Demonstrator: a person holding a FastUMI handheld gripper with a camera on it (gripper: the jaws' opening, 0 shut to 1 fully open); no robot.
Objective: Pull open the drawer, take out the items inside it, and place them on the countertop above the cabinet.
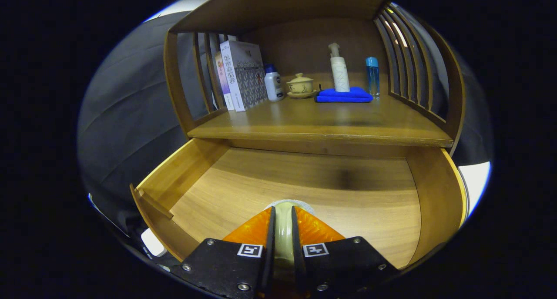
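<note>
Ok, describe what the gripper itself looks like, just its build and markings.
The gripper has two narrow fingers that run forward side by side from two flat black blocks. Each block is fastened with round silver screws and carries a small square black-and-white marker tag near its inner edge. No cables are visible.

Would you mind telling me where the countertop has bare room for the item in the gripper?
The hand-held gripper is shut on a pale item. The countertop's front strip is bare; its back row, books to blue bottle, is crowded.
</note>
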